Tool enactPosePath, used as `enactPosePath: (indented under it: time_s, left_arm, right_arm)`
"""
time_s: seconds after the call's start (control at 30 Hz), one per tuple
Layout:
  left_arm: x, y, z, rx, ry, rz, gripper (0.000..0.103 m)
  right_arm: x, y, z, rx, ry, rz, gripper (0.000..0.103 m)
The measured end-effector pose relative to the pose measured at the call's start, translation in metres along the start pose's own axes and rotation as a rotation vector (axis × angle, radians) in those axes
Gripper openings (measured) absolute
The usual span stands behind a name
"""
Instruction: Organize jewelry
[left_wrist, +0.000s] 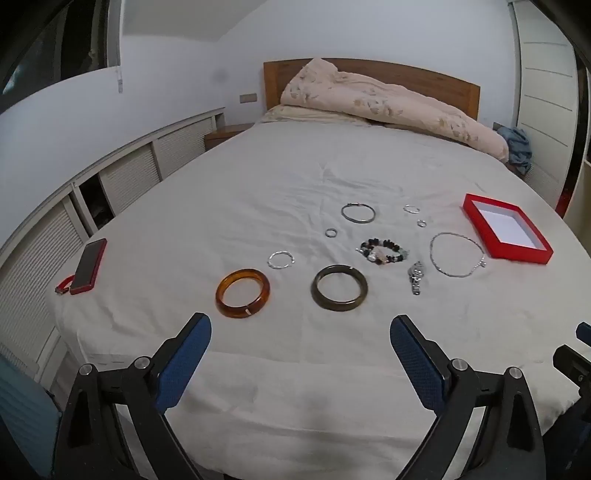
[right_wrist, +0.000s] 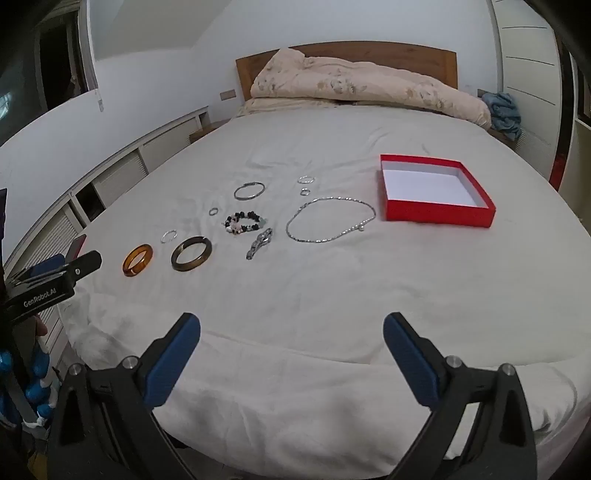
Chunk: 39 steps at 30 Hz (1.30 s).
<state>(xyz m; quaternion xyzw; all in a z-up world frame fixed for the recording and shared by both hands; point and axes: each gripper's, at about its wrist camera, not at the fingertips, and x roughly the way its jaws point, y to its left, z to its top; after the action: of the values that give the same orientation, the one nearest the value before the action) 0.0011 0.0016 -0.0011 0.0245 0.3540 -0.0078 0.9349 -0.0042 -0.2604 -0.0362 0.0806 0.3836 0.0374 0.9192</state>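
Note:
Jewelry lies spread on a white bed sheet. An amber bangle (left_wrist: 242, 292) (right_wrist: 137, 260) and a dark bangle (left_wrist: 339, 287) (right_wrist: 191, 253) lie nearest. Behind them are a beaded bracelet (left_wrist: 382, 252) (right_wrist: 243, 222), a silver watch (left_wrist: 416, 277) (right_wrist: 259, 243), a silver chain necklace (left_wrist: 457, 254) (right_wrist: 330, 220), a thin metal bangle (left_wrist: 358, 212) (right_wrist: 249, 191) and several small rings. An empty red box (left_wrist: 508, 232) (right_wrist: 436, 190) sits to the right. My left gripper (left_wrist: 301, 336) and right gripper (right_wrist: 291, 332) are both open and empty above the bed's near edge.
A red phone (left_wrist: 88, 265) lies at the bed's left edge. A folded quilt (left_wrist: 388, 103) is piled against the wooden headboard. White slatted cabinets (left_wrist: 122, 173) run along the left wall. A blue cloth (left_wrist: 519, 146) lies at the far right.

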Motion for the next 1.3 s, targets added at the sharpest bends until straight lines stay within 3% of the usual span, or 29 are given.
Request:
enactPosePath:
  time_s: [0.37, 0.87, 1.3]
  left_arm:
    - [0.016, 0.007, -0.001, 0.018, 0.011, -0.003, 0.095]
    - [0.042, 0.013, 0.002, 0.003, 0.025, -0.079, 0.086]
    - [0.057, 0.021, 0.006, 0.009, 0.038, -0.081, 0.079]
  right_arm:
    - [0.015, 0.004, 0.001, 0.014, 0.025, 0.009, 0.099]
    - [0.033, 0.010, 0.005, 0.019, 0.066, 0.008, 0.099]
    - [0.047, 0.017, 0.007, 0.002, 0.097, 0.016, 0.099]
